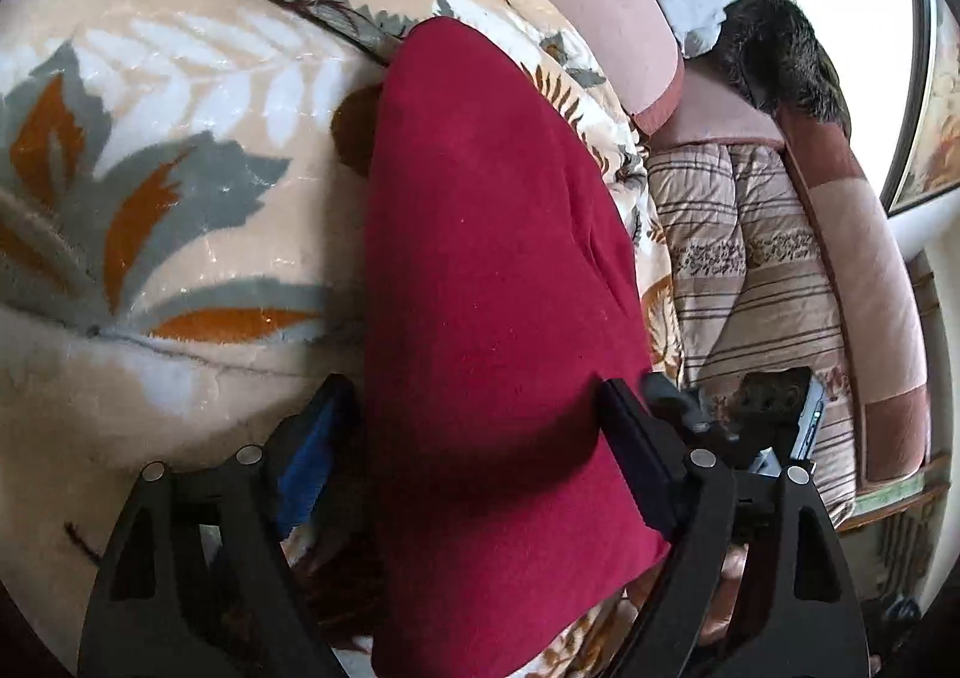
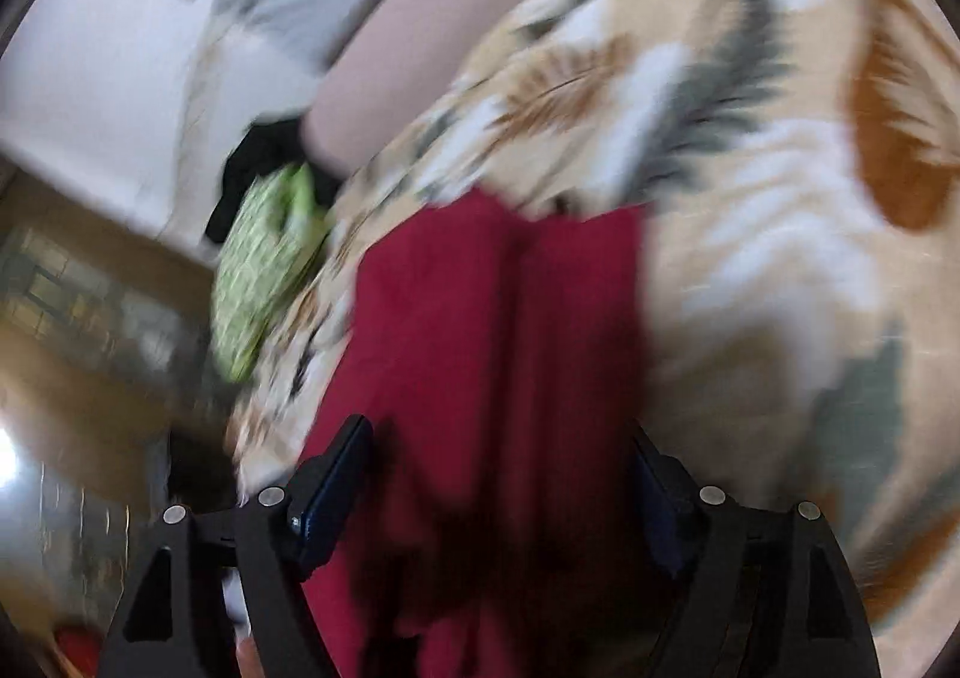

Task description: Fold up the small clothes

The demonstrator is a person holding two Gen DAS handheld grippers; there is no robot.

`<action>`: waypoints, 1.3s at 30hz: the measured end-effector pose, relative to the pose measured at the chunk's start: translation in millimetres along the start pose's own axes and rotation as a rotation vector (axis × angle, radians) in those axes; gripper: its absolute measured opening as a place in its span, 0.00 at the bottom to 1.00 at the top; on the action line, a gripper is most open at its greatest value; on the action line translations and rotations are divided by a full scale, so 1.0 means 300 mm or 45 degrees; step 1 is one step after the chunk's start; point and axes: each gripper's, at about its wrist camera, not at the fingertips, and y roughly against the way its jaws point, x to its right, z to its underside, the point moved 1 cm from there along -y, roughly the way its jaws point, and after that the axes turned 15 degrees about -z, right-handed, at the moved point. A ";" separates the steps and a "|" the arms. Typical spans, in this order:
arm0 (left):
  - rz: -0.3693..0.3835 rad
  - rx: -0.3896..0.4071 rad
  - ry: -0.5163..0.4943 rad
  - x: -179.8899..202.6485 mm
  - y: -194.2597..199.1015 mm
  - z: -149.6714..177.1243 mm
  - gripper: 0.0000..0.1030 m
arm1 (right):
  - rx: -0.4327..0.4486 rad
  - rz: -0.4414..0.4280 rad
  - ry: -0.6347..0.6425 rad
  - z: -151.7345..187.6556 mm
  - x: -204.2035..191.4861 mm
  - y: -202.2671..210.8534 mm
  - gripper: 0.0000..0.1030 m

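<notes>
A plush beige blanket printed with grey, white and orange leaves [image 1: 180, 150] covers the bed and carries everything else. On it lies the dark red, smooth-knit small garment [image 1: 498, 282], stretched long and narrow, its near end running between the fingers of both tools. Beside the blanket sits a striped brown-and-cream quilt [image 1: 744, 270]; in the blurred right wrist view a green patterned cloth [image 2: 264, 270] rests near the blanket's edge. The left hand-held gripper [image 1: 480, 414] stands spread, pads clear of the red cloth. The right hand-held gripper [image 2: 504, 468] is likewise spread wide over it.
</notes>
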 end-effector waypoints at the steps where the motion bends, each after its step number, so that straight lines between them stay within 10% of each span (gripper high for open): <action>1: -0.009 0.005 -0.015 0.006 0.001 0.003 0.81 | -0.021 0.062 0.040 0.004 -0.002 -0.011 0.77; 9: -0.053 0.038 -0.138 0.047 -0.010 0.001 0.77 | -0.041 0.046 0.009 0.012 0.008 -0.029 0.53; 18: -0.119 0.096 -0.246 0.077 -0.016 0.006 0.68 | -0.017 0.036 -0.016 0.012 0.009 -0.028 0.52; 21: -0.161 0.146 -0.320 0.106 0.034 0.016 0.54 | -0.026 0.053 0.074 0.002 -0.060 -0.008 0.35; 31: -0.264 0.498 -0.419 0.063 0.347 -0.038 0.53 | 0.146 -0.123 0.295 -0.018 -0.307 -0.048 0.32; 39: -0.435 0.182 -0.199 -0.225 0.214 -0.119 0.63 | -0.071 -0.084 0.272 0.027 -0.325 -0.377 0.32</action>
